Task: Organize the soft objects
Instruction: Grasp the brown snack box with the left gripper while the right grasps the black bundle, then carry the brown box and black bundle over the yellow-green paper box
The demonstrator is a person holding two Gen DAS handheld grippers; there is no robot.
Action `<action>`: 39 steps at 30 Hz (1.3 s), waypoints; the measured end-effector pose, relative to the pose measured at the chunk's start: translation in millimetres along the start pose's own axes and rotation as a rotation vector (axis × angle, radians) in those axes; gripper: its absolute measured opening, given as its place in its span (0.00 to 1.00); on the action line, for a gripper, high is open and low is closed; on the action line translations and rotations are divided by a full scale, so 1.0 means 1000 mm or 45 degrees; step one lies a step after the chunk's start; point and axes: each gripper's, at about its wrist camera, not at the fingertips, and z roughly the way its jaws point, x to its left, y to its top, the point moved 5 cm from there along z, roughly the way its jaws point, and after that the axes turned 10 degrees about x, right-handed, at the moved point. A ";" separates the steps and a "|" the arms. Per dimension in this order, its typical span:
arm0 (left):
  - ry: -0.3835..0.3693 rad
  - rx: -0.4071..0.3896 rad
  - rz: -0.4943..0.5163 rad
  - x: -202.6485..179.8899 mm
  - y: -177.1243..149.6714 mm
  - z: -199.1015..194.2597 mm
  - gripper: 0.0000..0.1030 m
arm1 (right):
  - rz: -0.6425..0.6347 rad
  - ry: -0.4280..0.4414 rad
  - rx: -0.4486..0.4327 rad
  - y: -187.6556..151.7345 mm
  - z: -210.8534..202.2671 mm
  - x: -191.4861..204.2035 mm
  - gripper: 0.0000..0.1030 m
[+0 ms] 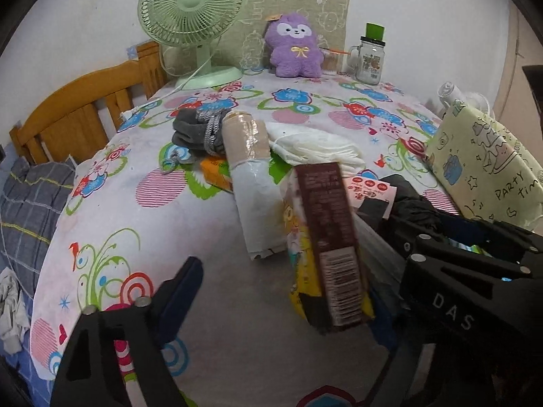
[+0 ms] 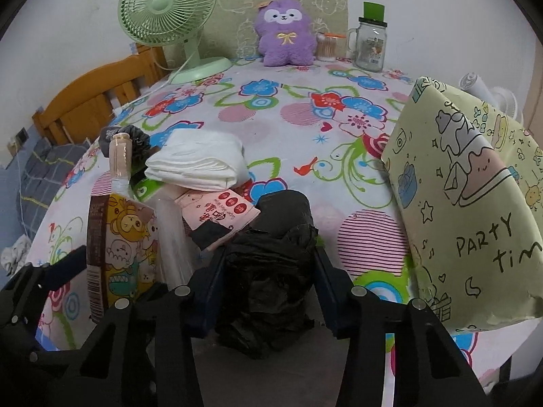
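A pile of soft goods lies on the flowered tablecloth [image 1: 142, 210]. My left gripper [image 1: 288, 291] is open, with a yellow-and-brown cartoon packet [image 1: 325, 247] between its fingers; the packet also shows in the right wrist view [image 2: 122, 247]. My right gripper [image 2: 268, 271] is shut on a roll of black plastic bags [image 2: 275, 254]. Further back lie a beige-and-white roll [image 1: 247, 156], grey socks [image 1: 197, 129], a folded white cloth [image 2: 200, 159] and a pink tissue pack [image 2: 217, 213].
A yellow-green "party time" wrapped box [image 2: 468, 196] stands at the right. At the back stand a green fan [image 2: 169, 10], a purple plush [image 2: 285, 30], a cotton swab jar [image 2: 327, 45] and a glass mug jar [image 2: 371, 44]. A wooden bed frame [image 1: 78, 112] is left of the table.
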 end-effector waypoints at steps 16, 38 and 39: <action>-0.089 -0.017 0.013 -0.009 0.001 -0.014 0.21 | 0.010 -0.027 -0.054 -0.001 -0.019 -0.005 0.48; -0.090 -0.134 0.088 -0.036 0.017 -0.065 0.21 | 0.030 -0.009 -0.177 0.002 -0.078 -0.012 0.48; -0.090 -0.136 0.089 -0.037 0.018 -0.066 0.21 | 0.033 -0.007 -0.179 0.004 -0.080 -0.013 0.48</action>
